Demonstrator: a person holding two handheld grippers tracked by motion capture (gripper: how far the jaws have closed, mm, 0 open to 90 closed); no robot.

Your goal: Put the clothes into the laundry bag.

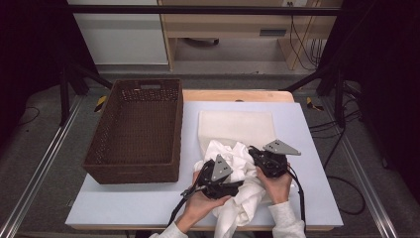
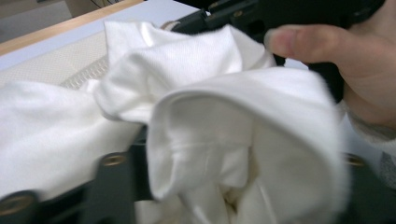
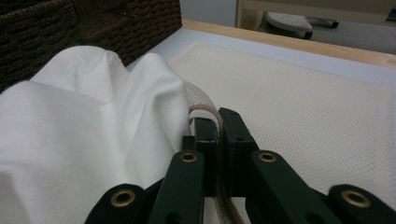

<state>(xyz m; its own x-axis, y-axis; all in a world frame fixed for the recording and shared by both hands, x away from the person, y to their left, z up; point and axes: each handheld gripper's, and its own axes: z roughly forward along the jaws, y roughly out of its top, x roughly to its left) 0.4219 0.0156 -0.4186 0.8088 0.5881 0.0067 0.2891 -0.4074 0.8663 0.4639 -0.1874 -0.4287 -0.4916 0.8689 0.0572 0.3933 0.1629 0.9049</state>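
You are working a crumpled white garment [image 1: 237, 173] at the near middle of the worktop [image 1: 307, 148], just right of the wicker basket [image 1: 136, 131] and partly over a cream mat [image 1: 237, 124]. Your right gripper [image 3: 218, 122] is pinching the garment's beige-trimmed edge with jaws closed, as its own view is showing. Your left gripper [image 1: 218, 184] is sitting buried in folds; whether its jaws are gripping, you cannot tell.
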